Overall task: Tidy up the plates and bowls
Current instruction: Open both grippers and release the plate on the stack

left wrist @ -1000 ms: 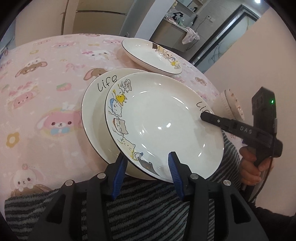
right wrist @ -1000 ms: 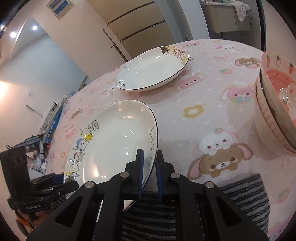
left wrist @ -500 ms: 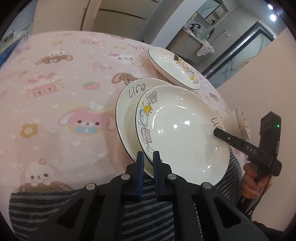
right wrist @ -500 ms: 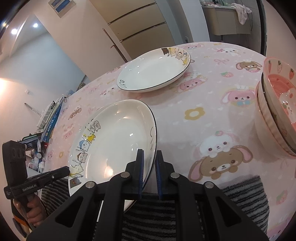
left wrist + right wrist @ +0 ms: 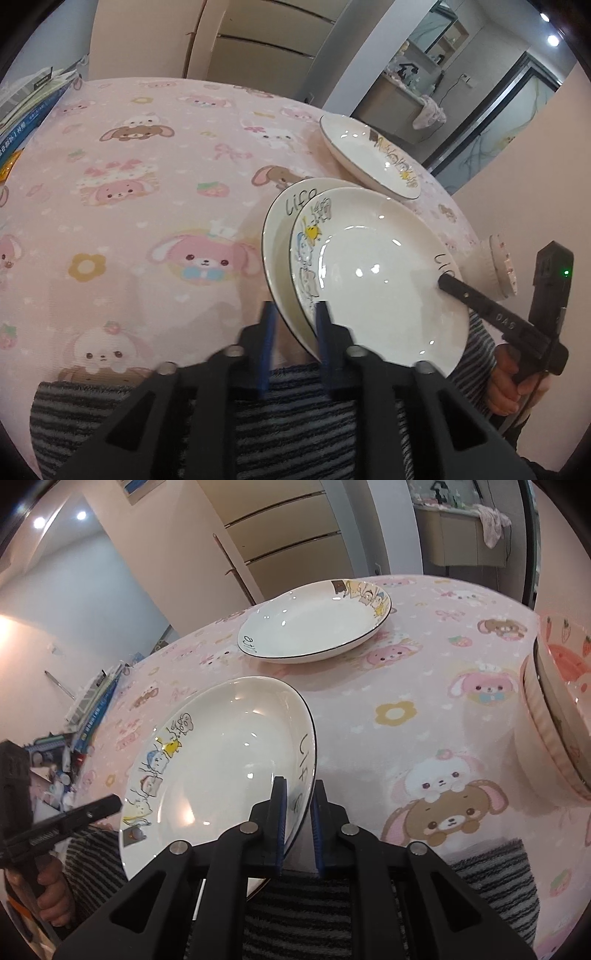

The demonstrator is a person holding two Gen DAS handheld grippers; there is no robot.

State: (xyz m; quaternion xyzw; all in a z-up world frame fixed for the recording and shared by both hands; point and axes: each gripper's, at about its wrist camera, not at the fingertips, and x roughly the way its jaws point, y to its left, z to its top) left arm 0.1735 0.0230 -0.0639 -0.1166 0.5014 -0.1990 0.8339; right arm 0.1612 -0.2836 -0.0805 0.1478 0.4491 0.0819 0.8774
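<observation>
**A:** Left wrist view, entry one. Landmark: the lower plate (image 5: 277, 236) lying on the pink tablecloth (image 5: 147, 192) near the table's front edge. What sits on it?

**B:** The upper plate (image 5: 380, 273), tilted, overlapping the lower plate and shifted to its right; the "Life" lettering of the lower one shows at its far-left rim. The right gripper (image 5: 297, 812) is clamped on the upper plate's near-right rim, pads pressed to both faces, seen clearly in the right wrist view.

**A:** Left gripper (image 5: 293, 332)?

**B:** Jaws opening. The near-left rims of both plates lie between its blue pads; the pads are not pressing them, with a visible gap on the left side.

**A:** Other task items, relative to the lower plate?

**B:** Third plate (image 5: 314, 622) flat on the cloth, beyond the lower plate and apart from it. Stacked pink bowls (image 5: 554, 716), strawberry print inside, well off to its right at the table edge. Books (image 5: 26, 114) lie far to its left.

**A:** Person?

**B:** A hand (image 5: 508, 384) holds the right gripper's handle; a striped sleeve or garment (image 5: 288, 417) fills the foreground just in front of the lower plate. Green light lit on the right gripper's body.
</observation>
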